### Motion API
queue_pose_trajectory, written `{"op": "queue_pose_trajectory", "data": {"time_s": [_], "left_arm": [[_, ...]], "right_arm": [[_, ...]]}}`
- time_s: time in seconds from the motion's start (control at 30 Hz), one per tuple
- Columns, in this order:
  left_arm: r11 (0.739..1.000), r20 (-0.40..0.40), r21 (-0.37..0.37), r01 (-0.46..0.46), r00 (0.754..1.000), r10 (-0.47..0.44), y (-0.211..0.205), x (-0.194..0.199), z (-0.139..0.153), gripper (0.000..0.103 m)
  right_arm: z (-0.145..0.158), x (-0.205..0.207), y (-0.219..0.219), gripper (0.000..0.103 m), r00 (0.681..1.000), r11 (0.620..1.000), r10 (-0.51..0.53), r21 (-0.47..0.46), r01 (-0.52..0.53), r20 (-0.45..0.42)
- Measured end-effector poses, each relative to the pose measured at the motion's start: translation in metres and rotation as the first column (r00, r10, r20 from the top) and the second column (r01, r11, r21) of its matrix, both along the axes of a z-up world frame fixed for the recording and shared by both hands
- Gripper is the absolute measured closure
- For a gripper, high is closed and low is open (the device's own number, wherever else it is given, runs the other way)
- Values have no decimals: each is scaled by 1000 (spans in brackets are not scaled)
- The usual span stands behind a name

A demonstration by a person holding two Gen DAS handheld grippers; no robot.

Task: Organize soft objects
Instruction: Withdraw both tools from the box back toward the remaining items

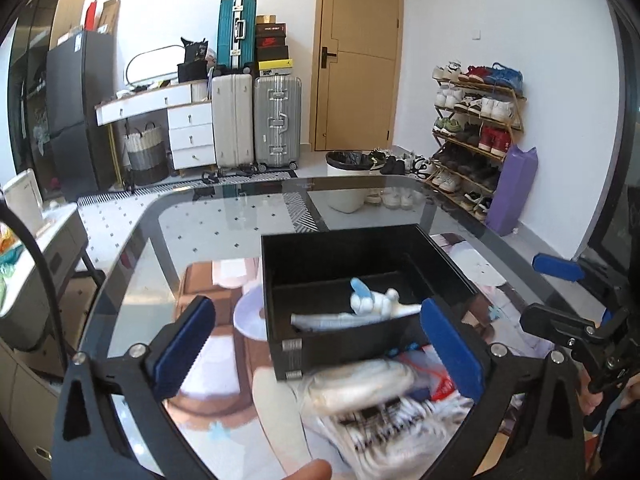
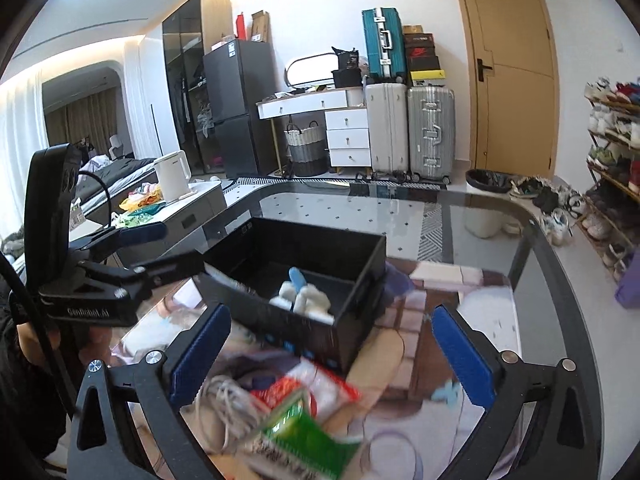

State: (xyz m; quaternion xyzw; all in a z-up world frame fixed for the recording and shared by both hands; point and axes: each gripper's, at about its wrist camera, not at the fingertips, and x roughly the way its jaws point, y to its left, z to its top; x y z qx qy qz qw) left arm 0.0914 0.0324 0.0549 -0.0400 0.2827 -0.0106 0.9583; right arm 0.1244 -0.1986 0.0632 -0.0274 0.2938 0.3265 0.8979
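A black open box (image 1: 360,276) (image 2: 320,256) stands on the glass table (image 1: 208,232). A white and blue soft toy (image 1: 374,302) (image 2: 302,296) lies in it on a pale folded cloth (image 1: 328,322). My left gripper (image 1: 320,348) is open, above a blurred pile of pale soft items and packets (image 1: 372,392) in front of the box. My right gripper (image 2: 332,356) is open over the same pile (image 2: 304,400), which includes a green packet (image 2: 304,436) and a white cord (image 2: 228,404). The left gripper (image 2: 160,248) also shows beside the box in the right wrist view.
The table's far edge (image 1: 320,180) is rounded. Beyond it stand a white bin (image 1: 348,180), suitcases (image 1: 276,120), a shoe rack (image 1: 476,128) and a door (image 1: 358,56). A side counter with a kettle (image 2: 172,174) is at left.
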Motion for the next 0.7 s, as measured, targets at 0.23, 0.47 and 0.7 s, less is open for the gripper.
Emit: {"op": "queue_pose_trajectory", "data": {"time_s": [0.23, 0.47, 0.7], "left_arm": [[1000, -5, 14, -25, 1000, 25, -1, -25, -7, 0], [998, -21, 46, -43, 999, 44, -3, -44, -19, 0], [999, -37, 37, -1, 999, 2, -5, -61, -31, 0]], "right_arm": [[-5, -19, -24, 1, 999, 999, -44, 19, 45, -31], [-10, -38, -30, 1, 999, 998, -50, -47, 50, -8], [-16, -43, -22, 1, 1000, 996, -12, -90, 10, -18]]}}
